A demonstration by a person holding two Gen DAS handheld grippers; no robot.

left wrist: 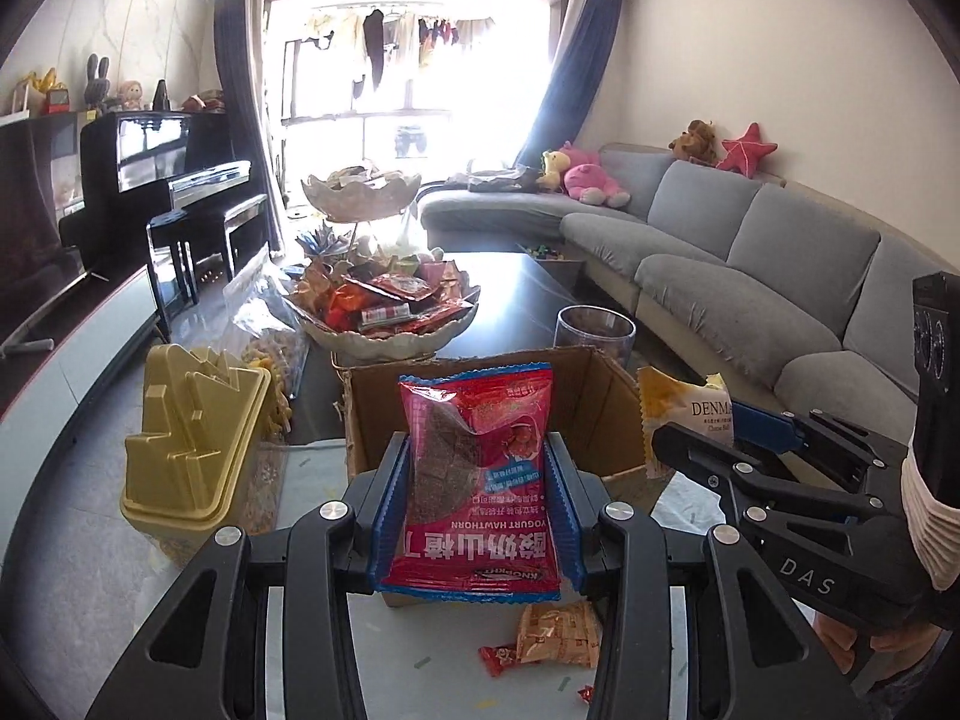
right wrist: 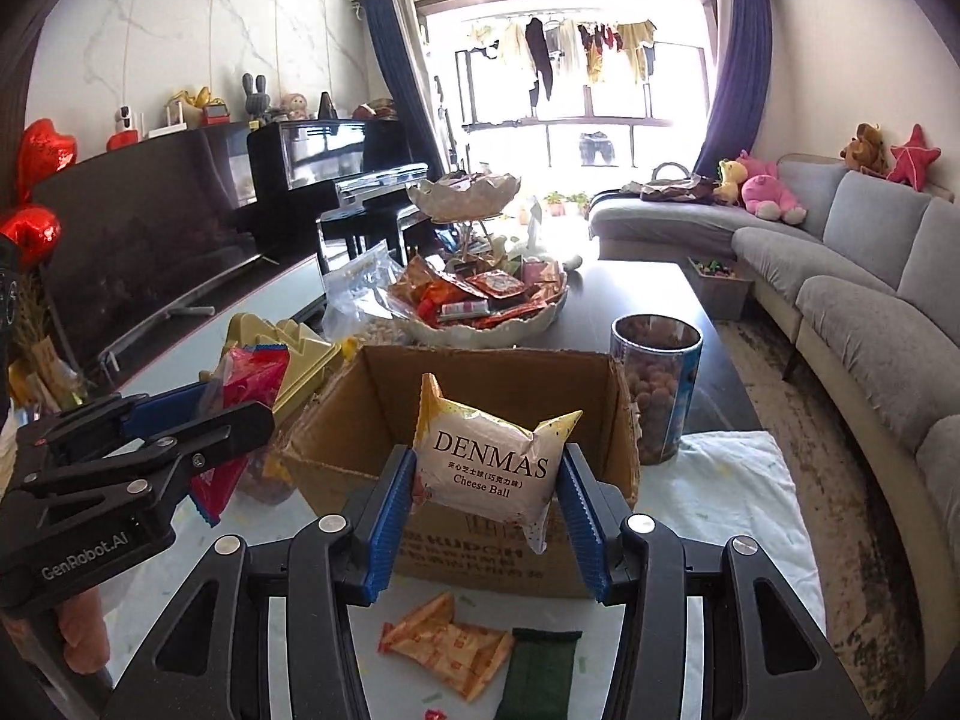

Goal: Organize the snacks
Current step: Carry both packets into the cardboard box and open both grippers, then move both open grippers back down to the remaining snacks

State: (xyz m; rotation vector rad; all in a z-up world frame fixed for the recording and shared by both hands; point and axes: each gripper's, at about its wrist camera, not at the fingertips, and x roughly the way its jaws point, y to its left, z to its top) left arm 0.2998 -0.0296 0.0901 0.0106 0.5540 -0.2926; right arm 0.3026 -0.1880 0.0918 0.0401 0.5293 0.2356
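Observation:
My left gripper (left wrist: 477, 468) is shut on a red yogurt hawthorn packet (left wrist: 480, 480) and holds it just in front of an open cardboard box (left wrist: 606, 420). My right gripper (right wrist: 489, 480) is shut on a white Denmas cheese ball packet (right wrist: 492, 468) above the near edge of the same box (right wrist: 360, 438). The right gripper also shows at the right of the left wrist view (left wrist: 678, 441), and the left gripper at the left of the right wrist view (right wrist: 240, 414). Loose packets lie on the table before the box: an orange one (right wrist: 450, 654), a dark green one (right wrist: 540, 678), small red ones (left wrist: 498, 657).
A gold plastic bin (left wrist: 192, 450) stands left of the box. A two-tier white dish (left wrist: 390, 324) piled with snacks sits behind it. A clear jar of round snacks (right wrist: 657, 390) stands to the right. A grey sofa (left wrist: 780, 276) runs along the right, a piano (left wrist: 156, 180) at the left.

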